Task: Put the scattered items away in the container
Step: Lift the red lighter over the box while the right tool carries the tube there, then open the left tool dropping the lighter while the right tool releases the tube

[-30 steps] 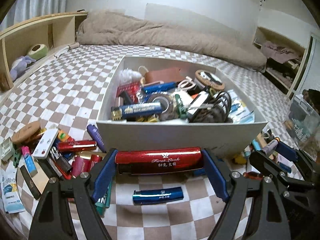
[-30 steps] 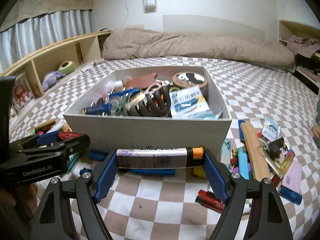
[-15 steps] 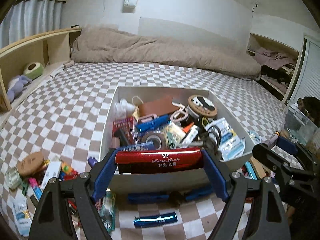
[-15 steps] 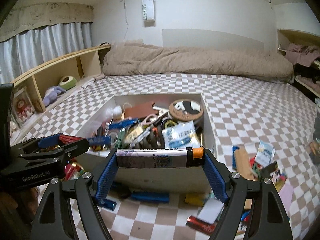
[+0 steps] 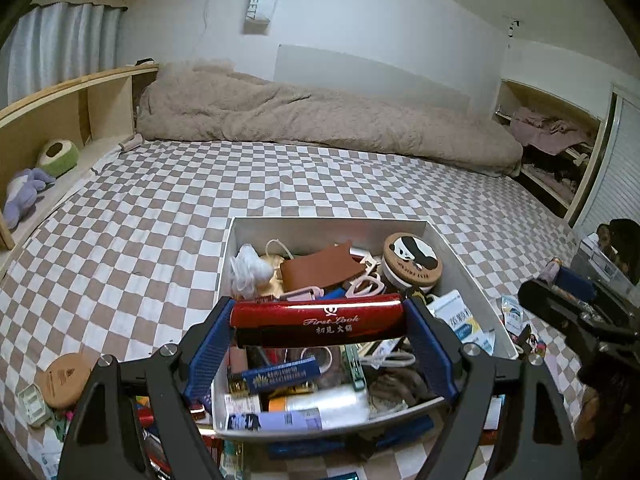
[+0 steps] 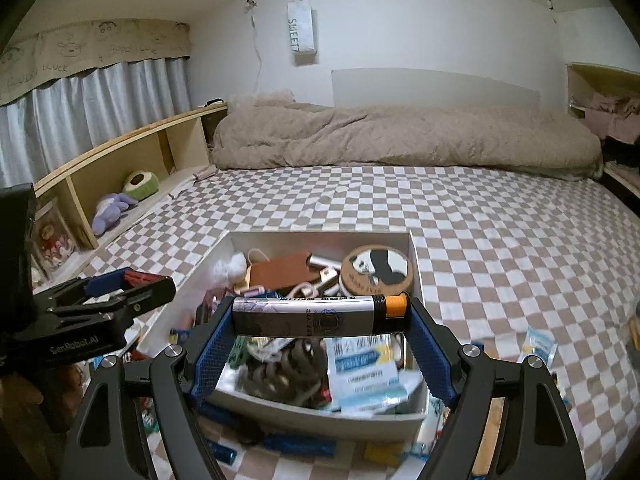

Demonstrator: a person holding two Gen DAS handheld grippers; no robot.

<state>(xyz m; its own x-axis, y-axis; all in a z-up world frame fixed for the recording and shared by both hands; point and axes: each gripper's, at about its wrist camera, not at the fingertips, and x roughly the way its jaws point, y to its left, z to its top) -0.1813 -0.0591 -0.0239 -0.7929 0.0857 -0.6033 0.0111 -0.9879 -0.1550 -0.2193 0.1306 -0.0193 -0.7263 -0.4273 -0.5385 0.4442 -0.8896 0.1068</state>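
Your left gripper point(image 5: 318, 322) clamps red lighter point(image 5: 316, 320) crosswise, end to end, above near half of grey container point(image 5: 472, 280). Your right gripper point(image 6: 320, 316) grips grey lighter with orange cap point(image 6: 320, 316) same way, over same box. Loose items lie on checkered sheet point(image 5: 140, 220) around box. Inside, farther back: panda-lid tin point(image 5: 412, 262), brown leather pouch point(image 5: 316, 268). Beyond: beige duvet point(image 5: 320, 120).

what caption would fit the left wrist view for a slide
Left gripper carries a red lighter crosswise in its jaws above the crowded white box on the checkered bed.
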